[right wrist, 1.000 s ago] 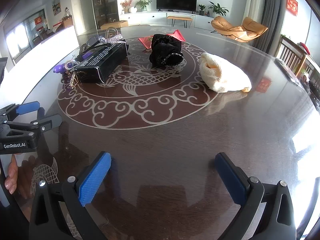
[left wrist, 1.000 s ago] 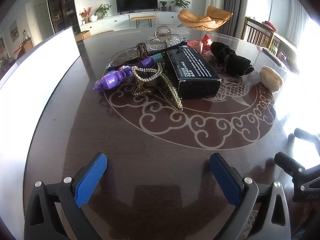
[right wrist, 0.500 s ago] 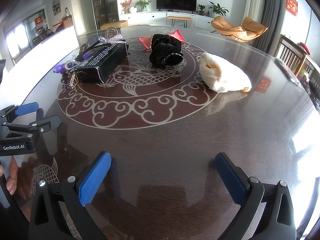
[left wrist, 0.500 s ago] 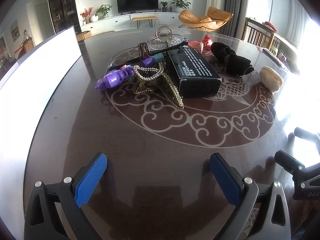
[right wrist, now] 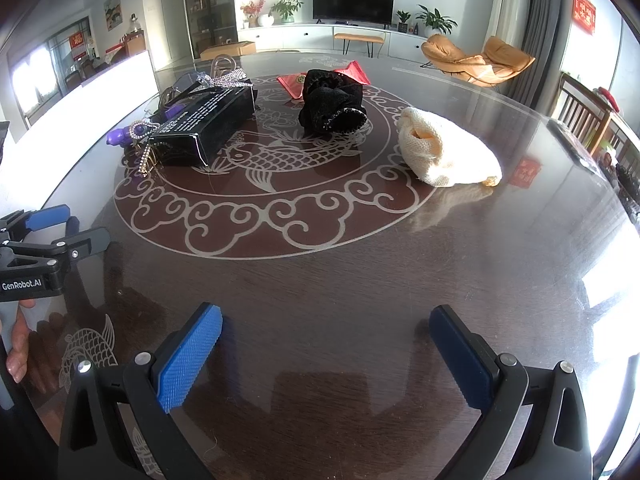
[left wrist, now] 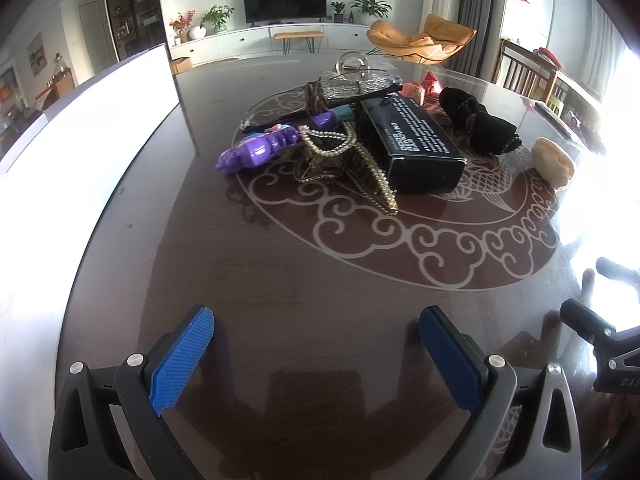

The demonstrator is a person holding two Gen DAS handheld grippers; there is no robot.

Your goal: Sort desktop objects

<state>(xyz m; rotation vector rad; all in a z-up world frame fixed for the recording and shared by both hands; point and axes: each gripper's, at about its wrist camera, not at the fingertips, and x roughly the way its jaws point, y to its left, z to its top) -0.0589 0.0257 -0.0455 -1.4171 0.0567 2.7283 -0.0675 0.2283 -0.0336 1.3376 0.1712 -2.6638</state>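
both claws stand with jaws wide apart and nothing between them: the left gripper point(left wrist: 316, 344) hovers low over the dark round table point(left wrist: 304, 280), and the right gripper point(right wrist: 326, 344) does the same beside it, each visible at the edge of the other's view. the desktop objects sit well ahead of both, clustered on the table's patterned centre. a black box point(left wrist: 412, 144) with white lettering lies flat; touching its left side is a heap with a purple toy point(left wrist: 256, 150), a pearl-and-gold chain piece point(left wrist: 344, 160) and a rhinestone item point(left wrist: 356, 84) behind, though how these are tangled is hard to make out. a black cloth bundle point(right wrist: 332, 104) lies to the right of the box, apart from it, with red envelopes point(right wrist: 294, 82) just behind. a cream knitted pouch point(right wrist: 448, 154) lies further right, on the pattern's rim. a white board point(left wrist: 80, 128) stands along the table's left side.
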